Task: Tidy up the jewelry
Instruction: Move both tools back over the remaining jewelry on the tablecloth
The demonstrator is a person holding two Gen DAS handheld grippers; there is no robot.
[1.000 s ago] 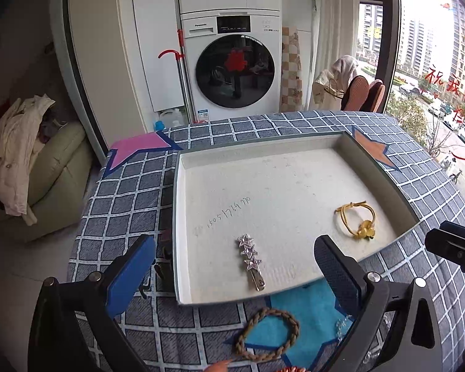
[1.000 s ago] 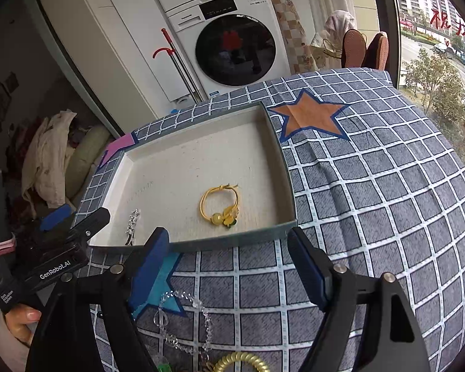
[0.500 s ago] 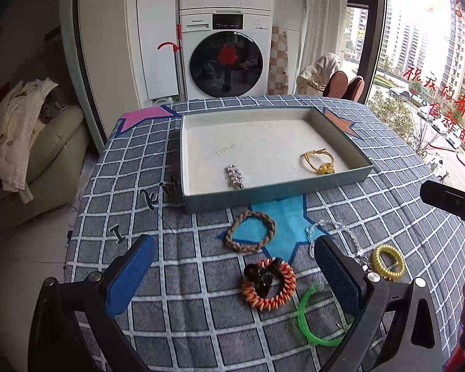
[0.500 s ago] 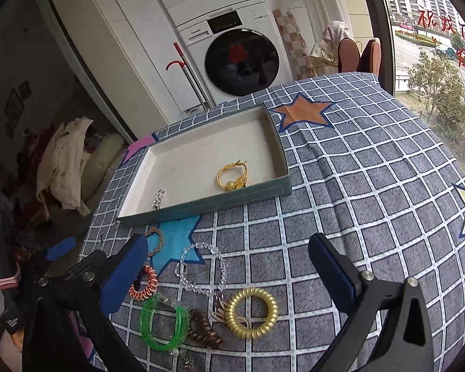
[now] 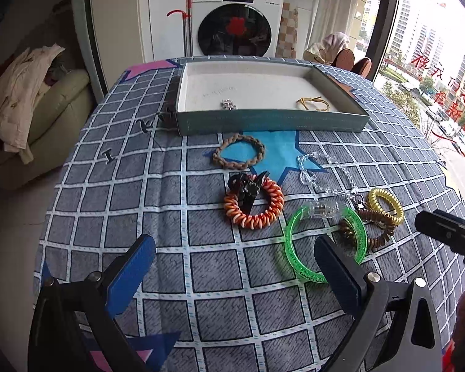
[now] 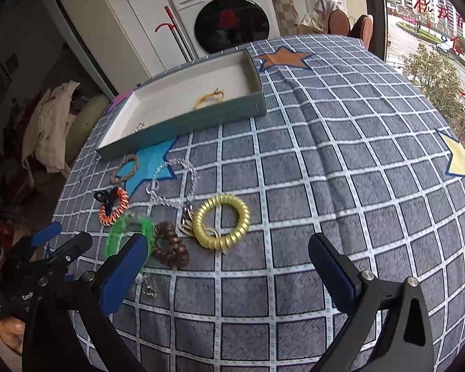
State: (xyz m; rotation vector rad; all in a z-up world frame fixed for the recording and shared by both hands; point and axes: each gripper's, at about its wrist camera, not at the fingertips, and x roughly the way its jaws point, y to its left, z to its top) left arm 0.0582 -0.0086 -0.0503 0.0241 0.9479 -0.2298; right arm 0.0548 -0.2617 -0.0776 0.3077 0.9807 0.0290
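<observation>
The teal tray [image 5: 269, 121] [image 6: 183, 124] at the far side holds a silver star clip [image 5: 229, 104] and a yellow cord bracelet [image 5: 313, 104] [image 6: 209, 99]. Loose on the checked cloth lie a brown braided bracelet [image 5: 238, 155], an orange coil tie with a black clip [image 5: 254, 204], a green bangle [image 5: 290, 248], a clear bead bracelet [image 6: 195, 175], a gold coil tie [image 6: 245, 214] and a brown coil tie [image 6: 170, 254]. My left gripper [image 5: 232, 257] hangs open just short of the orange tie and the bangle. My right gripper [image 6: 226, 248] is open wide, just short of the gold coil.
A washing machine [image 5: 232, 28] stands beyond the table. A sofa with piled clothes [image 5: 24, 93] sits at the left, and a window at the right. The right gripper's body [image 5: 446, 232] shows at the left view's right edge. Bare checked cloth [image 6: 356, 170] spreads to the right.
Both grippers drew back from the tray toward the table's near side, bringing the loose pieces into view. The right jaws opened wider. No item moved.
</observation>
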